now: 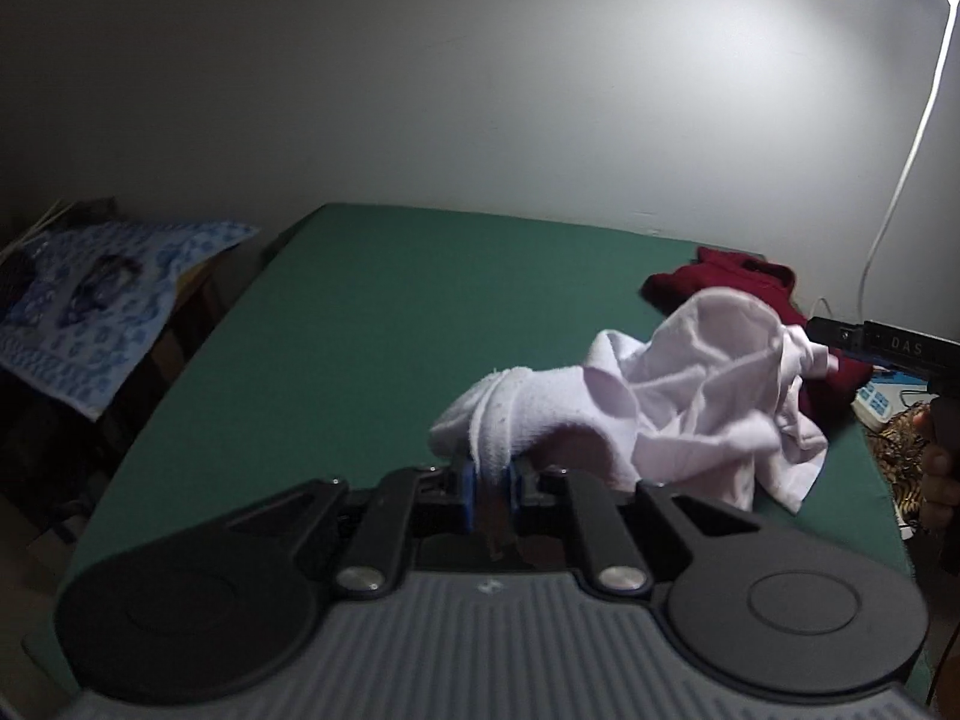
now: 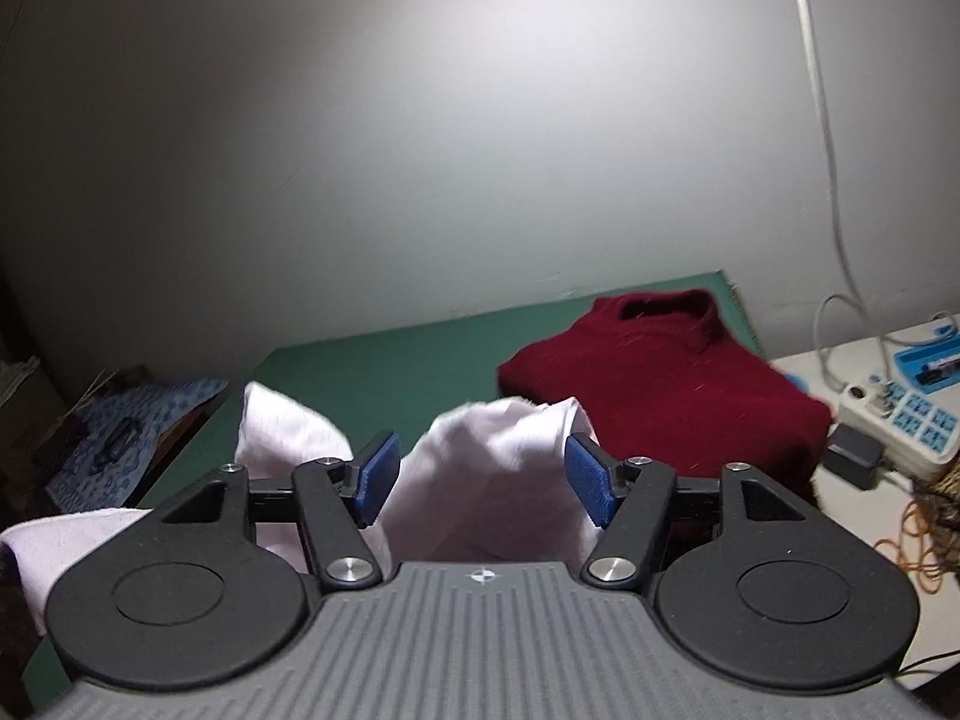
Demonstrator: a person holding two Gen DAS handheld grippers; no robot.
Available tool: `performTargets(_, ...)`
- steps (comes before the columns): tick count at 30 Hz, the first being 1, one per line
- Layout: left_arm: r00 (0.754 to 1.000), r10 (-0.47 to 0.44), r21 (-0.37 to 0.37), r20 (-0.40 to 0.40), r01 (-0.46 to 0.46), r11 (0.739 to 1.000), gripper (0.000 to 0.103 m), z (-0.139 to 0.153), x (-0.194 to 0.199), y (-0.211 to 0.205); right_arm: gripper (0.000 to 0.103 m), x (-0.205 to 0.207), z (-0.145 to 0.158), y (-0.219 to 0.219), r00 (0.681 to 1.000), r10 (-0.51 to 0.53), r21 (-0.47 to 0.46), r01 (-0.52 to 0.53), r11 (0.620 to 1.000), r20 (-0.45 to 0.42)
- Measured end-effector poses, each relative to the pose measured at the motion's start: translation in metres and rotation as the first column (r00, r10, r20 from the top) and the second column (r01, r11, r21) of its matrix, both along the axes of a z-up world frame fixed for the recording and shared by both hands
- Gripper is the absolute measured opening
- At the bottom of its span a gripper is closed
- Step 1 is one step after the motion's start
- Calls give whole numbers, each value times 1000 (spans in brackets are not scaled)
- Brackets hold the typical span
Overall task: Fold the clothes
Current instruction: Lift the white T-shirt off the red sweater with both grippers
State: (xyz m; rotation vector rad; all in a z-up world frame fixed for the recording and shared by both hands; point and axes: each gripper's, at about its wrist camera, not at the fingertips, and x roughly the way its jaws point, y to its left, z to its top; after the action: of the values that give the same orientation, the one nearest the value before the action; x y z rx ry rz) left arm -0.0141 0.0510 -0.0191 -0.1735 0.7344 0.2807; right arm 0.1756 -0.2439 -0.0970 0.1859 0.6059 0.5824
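A pale white garment (image 1: 690,396) lies bunched on the green table (image 1: 372,312). My left gripper (image 1: 492,480) is shut on one thick rolled edge of it, and the cloth hangs over the blue pads. A dark red sweater (image 1: 720,282) sits behind the white garment at the far right. In the right wrist view my right gripper (image 2: 480,480) stands open, blue pads (image 2: 378,474) wide apart. A fold of the white garment (image 2: 480,462) rises between them without being pinched. The red sweater (image 2: 660,384) lies just beyond on the green table (image 2: 372,366).
A blue patterned cloth (image 1: 108,300) covers a lower surface left of the table. To the right are a white power strip (image 2: 900,426), a black adapter (image 2: 852,462), a hanging white cable (image 2: 828,180) and tangled orange cord (image 2: 924,540). A pale wall stands close behind.
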Motion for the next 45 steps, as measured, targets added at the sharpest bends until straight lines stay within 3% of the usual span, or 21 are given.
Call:
performTargets(3, 998, 42, -42, -49, -44, 998, 11, -16, -2, 9, 66, -9, -18, 38, 986, 147, 0, -147, 989, -76)
performTargets(6, 999, 34, -18, -41, -35, 999, 11, -17, -2, 1, 62, -28, -37, 84, 945, 278, -26, -286, 958, -171)
performTargets(7, 999, 28, -10, -34, -29, 1000, 11, -15, -3, -1, 28, -30, -43, 94, 936, 292, -38, -305, 952, -195)
performTargets(8, 999, 23, -12, -23, -23, 1000, 11, -10, -2, -1, 1, -28, -46, 98, 933, 289, -52, -306, 951, -216)
performTargets(11, 1000, -5, -11, 16, 5, 1000, 11, 3, 7, 3, 0, -34, 0, 73, 969, 201, 124, -184, 975, -145)
performTargets(14, 994, -73, -4, 85, 74, 997, 11, 23, 20, -10, 0, -25, 64, 20, 998, 29, 209, -41, 977, 60)
performTargets(17, 973, -161, -1, 166, 163, 987, 13, 40, 31, -31, 18, -27, 100, -4, 990, -22, 175, -3, 984, 138)
performTargets(19, 959, -198, 13, 204, 200, 980, 18, 46, 35, -43, 74, -34, 104, -4, 992, -22, 127, 5, 992, 126)
performTargets(20, 957, -207, 29, 201, 206, 978, 22, 45, 35, -47, 82, -39, 93, 2, 995, 5, 124, -18, 992, 103)
performTargets(23, 953, -235, 77, 190, 224, 972, 26, 43, 37, -58, 82, -56, 44, 38, 991, 134, 60, -136, 989, 28)
performTargets(26, 967, -217, 113, 136, 203, 973, 27, 33, 37, -57, 81, -56, -5, 68, 993, 99, 3, -99, 995, -60)
performTargets(28, 980, -173, 123, 99, 161, 979, 28, 22, 29, -46, 72, -46, -34, 78, 971, 112, 48, -105, 993, -211)
performTargets(31, 992, -112, 134, 54, 104, 986, 53, 6, 8, -23, 68, -47, -49, 78, 931, 152, 187, -93, 978, -331)
performTargets(33, 995, -99, 140, 20, 95, 986, 76, -7, -6, -8, 71, -59, -36, 80, 943, 171, 230, -105, 967, -286)
performTargets(36, 992, -118, 160, -37, 123, 979, 88, -35, -20, 7, 83, -79, -11, 96, 961, 203, 218, -161, 963, -188)
performTargets(38, 986, -140, 133, -87, 151, 980, 89, -57, -18, 20, 83, -89, -10, 116, 964, 212, 115, -195, 974, -159)
performTargets(40, 976, -172, 38, -135, 178, 983, 88, -78, -11, 36, 71, -93, -24, 138, 975, 156, -45, -165, 985, -161)
performTargets(41, 971, -187, 18, -147, 191, 981, 85, -87, -7, 41, 23, -95, -30, 139, 978, 109, -66, -122, 990, -179)
performTargets(42, 967, -202, -1, -158, 205, 979, 78, -96, -4, 47, 12, -96, -30, 131, 977, 61, -33, -69, 997, -204)
performTargets(43, 962, -213, 4, -171, 217, 976, 72, -103, 1, 50, 12, -97, -31, 123, 973, 14, -1, -14, 1000, -229)
performTargets(45, 949, -244, -19, -199, 245, 969, 48, -118, 13, 60, 11, -108, -14, 103, 978, -35, 103, 57, 993, -206)
